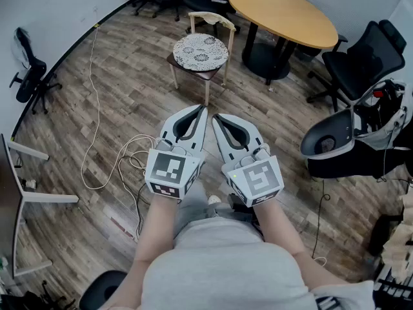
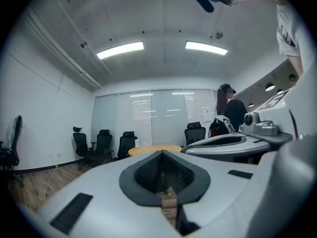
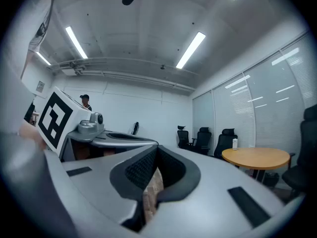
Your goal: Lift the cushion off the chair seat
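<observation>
Two grey plastic grippers, the left gripper (image 1: 201, 110) and the right gripper (image 1: 217, 117), are held level side by side. Each has its jaws pressed together on nothing and carries a cube of black-and-white square markers at the back. Beyond them, across the wood-plank floor (image 1: 129, 89), the round cushion (image 1: 201, 51) with a lacy white pattern lies on the seat of a pale wooden chair (image 1: 211, 18), near an oval wooden table (image 1: 284, 15).

No word, brand or number can be read. Only black-and-white square marker patterns, without letters, are borne by the grey cube (image 1: 172, 172) behind the left tongs (image 1: 202, 108) and the matching grey cube (image 1: 257, 179) behind the right tongs (image 1: 215, 117). A small white notice (image 2: 206, 112) on the glass wall (image 2: 148, 118) ahead of the left tongs is too small to be read.
</observation>
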`<state>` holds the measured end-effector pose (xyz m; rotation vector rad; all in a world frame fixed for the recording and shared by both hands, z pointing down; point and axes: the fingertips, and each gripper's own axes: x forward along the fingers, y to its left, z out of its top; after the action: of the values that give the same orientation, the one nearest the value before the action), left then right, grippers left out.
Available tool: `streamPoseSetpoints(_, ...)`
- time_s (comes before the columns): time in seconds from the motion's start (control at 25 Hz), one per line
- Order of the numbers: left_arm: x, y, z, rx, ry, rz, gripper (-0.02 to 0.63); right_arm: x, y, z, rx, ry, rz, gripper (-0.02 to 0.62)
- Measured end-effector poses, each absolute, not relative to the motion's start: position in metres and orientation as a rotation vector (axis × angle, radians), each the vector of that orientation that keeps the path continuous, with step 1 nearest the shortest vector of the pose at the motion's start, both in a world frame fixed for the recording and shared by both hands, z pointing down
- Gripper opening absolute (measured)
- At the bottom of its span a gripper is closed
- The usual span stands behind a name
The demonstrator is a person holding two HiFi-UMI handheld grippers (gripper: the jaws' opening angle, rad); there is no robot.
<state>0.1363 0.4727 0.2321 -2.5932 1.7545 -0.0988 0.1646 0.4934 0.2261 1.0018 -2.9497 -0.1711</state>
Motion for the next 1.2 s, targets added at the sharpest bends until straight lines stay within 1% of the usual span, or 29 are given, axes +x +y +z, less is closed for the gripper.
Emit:
streamPoseSetpoints(0.64, 0.123, 0.406, 0.226, -2.597, 1.703, -0.062, 0.003, 0.144, 0.433, 0.225, 1.022, -2.942, -0.211, 0.025)
streamPoseSetpoints(1.2, 0.074, 0.288, 0.231, -2.646, 1.705, -0.094, 0.003, 0.102, 0.315, 0.227, 1.07, -2.898, -0.169, 0.025)
